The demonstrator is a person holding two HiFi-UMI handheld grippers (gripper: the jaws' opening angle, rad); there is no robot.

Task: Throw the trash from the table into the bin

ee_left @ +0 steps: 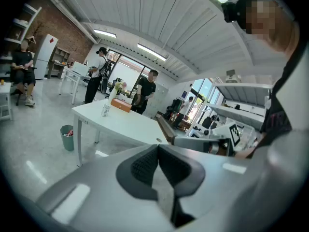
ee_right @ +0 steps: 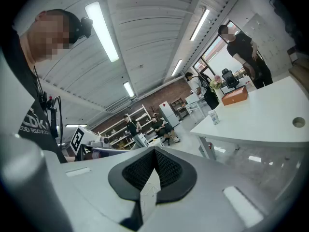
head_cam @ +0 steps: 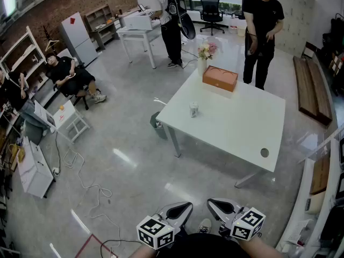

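Note:
A small crumpled white cup (head_cam: 193, 109) stands on the white table (head_cam: 242, 128), near its left edge. A grey-green bin (head_cam: 157, 126) sits on the floor by the table's left leg, with some trash in it. In the left gripper view the cup (ee_left: 105, 109) and the bin (ee_left: 67, 137) are far ahead. The cup (ee_right: 214, 117) is also distant in the right gripper view. My left gripper (head_cam: 185, 204) and right gripper (head_cam: 212, 202) are held close to my body, far from the table. Both have their jaws together with nothing between them.
An orange box (head_cam: 220, 78) and a vase of flowers (head_cam: 203, 58) stand at the table's far end. One person (head_cam: 262, 31) stands by that end, another person (head_cam: 169, 20) further back. People sit at the left by shelves. A cable (head_cam: 86, 181) lies on the floor.

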